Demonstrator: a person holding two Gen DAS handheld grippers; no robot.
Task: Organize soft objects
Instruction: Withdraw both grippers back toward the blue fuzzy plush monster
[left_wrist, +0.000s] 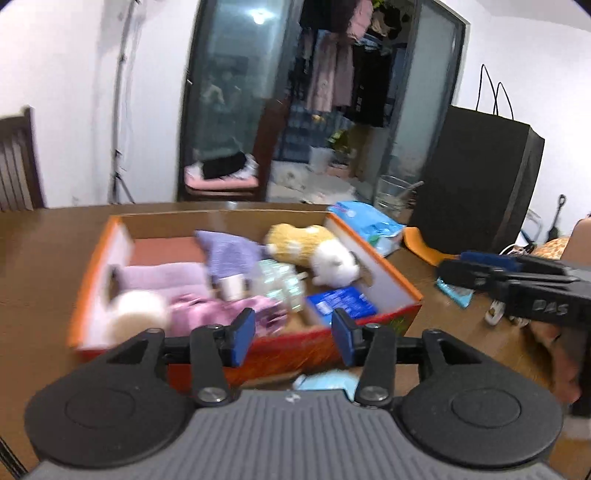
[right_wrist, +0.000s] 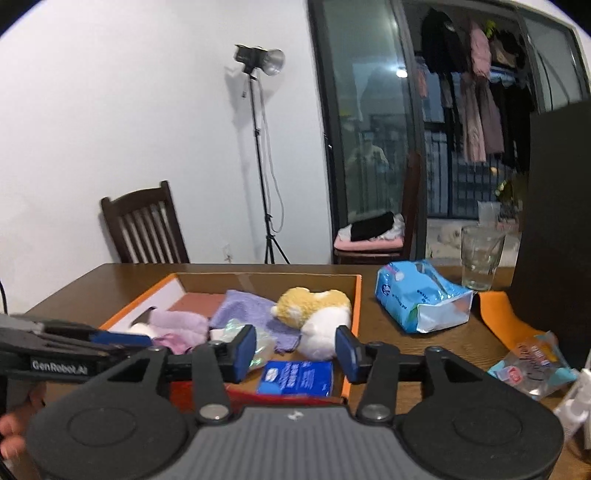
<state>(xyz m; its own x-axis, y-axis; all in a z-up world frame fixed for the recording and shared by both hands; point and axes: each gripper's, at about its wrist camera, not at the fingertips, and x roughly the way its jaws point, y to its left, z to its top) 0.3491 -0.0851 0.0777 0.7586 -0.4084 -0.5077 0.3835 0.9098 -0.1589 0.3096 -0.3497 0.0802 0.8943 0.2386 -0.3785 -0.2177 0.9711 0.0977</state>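
Observation:
An orange cardboard box (left_wrist: 384, 269) (right_wrist: 357, 295) stands on the brown table. It holds a yellow-and-white plush toy (left_wrist: 314, 251) (right_wrist: 317, 310), a purple cloth (left_wrist: 229, 251) (right_wrist: 247, 306), pink cloths (left_wrist: 166, 277) (right_wrist: 181, 323), a white roll (left_wrist: 136, 310) and a blue tissue pack (left_wrist: 341, 301) (right_wrist: 295, 376). My left gripper (left_wrist: 293, 338) is open and empty over the box's near wall. My right gripper (right_wrist: 295, 349) is open and empty over the box's near right corner. The right gripper also shows in the left wrist view (left_wrist: 454, 264), where its state is unclear.
A light-blue wipes pack (right_wrist: 421, 299) (left_wrist: 373, 225), a glass (right_wrist: 480, 258), a black paper bag (left_wrist: 476, 181) and an orange item (right_wrist: 495, 310) lie right of the box. A small printed packet (right_wrist: 532, 365) sits at the right. A light-blue item (left_wrist: 325, 380) lies before the box.

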